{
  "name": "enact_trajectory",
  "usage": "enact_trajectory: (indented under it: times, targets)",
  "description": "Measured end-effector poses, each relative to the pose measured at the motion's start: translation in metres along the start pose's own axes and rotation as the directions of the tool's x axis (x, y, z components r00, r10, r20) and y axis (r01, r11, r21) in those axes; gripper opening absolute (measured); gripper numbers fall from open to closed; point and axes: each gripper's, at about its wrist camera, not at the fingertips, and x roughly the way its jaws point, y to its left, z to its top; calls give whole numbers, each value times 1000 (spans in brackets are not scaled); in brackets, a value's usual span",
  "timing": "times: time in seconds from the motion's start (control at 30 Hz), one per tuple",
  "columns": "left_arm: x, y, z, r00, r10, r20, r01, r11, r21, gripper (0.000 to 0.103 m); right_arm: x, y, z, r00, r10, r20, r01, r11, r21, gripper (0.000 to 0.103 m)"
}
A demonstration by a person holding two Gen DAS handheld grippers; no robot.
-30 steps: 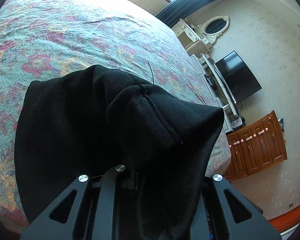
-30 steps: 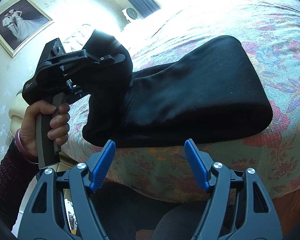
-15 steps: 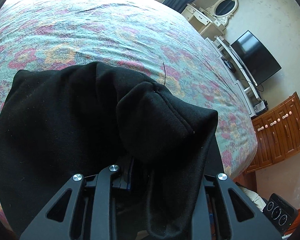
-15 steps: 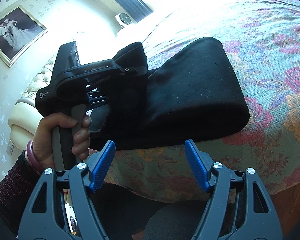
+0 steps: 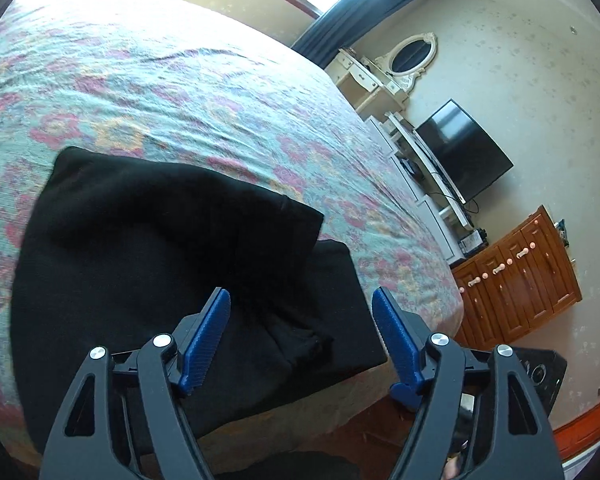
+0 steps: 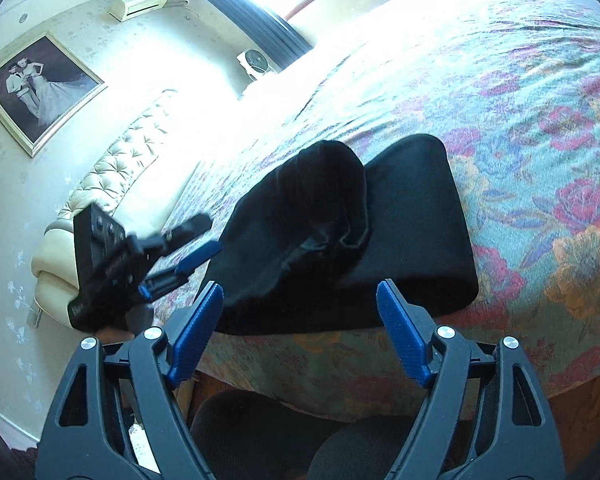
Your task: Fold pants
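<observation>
The pants (image 5: pixel 160 248) lie in a black, folded bundle at the near edge of the bed (image 5: pixel 180 80), filling the lower left and centre of the left wrist view. In the right wrist view they sit mid-frame, with one loose flap heaped on top towards the upper middle, rumpled rather than flat.

The left gripper (image 5: pixel 300 332) hangs just over the near side of the bundle with its blue jaws spread wide and nothing between them. In the right wrist view it shows at centre left, blurred. The right gripper (image 6: pixel 300 332) is likewise spread wide and empty, off the bed edge at the bottom of its frame, a little short of the cloth.

To my eye a fold has been laid over and let go, so the job looks well along but not tidy: the top flap bunches and a lower layer juts out at the right of the left view. The next move likely calls for smoothing that heap or taking hold of an end for one more fold, gripping all layers together so none slips off the bed.
</observation>
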Motion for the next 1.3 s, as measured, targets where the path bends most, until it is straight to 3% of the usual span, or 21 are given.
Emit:
enact_trajectory:
  times: [0.1,0.2,0.3,0.43,0.57,0.73,0.77,0.8,0.9,1.07,1.3]
  targets:
    - [-31,33,-4,990,115,78,-114,993,-13,75,24,-16,25,999,27,-42,-25,998,59,79]
    - [-52,78,-10,981,163,104,-148,979,-142,75,55,-30,45,993,62,-103,-48,989,139,79]
    - [-68,120,-22,982,140,125,-102,957,-271,75,82,-40,55,987,21,-158,4,988,156,79]
    - [-70,149,-31,986,118,117,-67,926,-373,75,101,-49,57,982,-44,-184,77,981,180,79]
    - [-66,155,-34,988,91,122,-33,913,-406,75,118,-43,56,974,-38,-225,75,984,161,79]
    - [-57,151,-36,994,64,92,-24,923,-384,76,135,-33,52,962,15,-272,29,987,158,79]
    - [-56,150,-37,994,60,87,-22,924,-382,76,138,-32,52,958,13,-286,33,988,154,72]
    - [-55,149,-37,995,58,81,-23,925,-379,76,141,-31,51,953,6,-304,42,988,152,55]
    - [-49,149,-34,996,61,69,-31,927,-373,76,147,-30,48,944,-15,-330,64,988,138,27]
    - [-46,152,-32,996,59,61,-31,921,-389,76,135,-23,49,955,25,-296,18,990,141,12]
    - [-44,145,-35,997,41,59,-16,927,-375,77,90,-12,67,979,49,-200,-30,995,94,11]
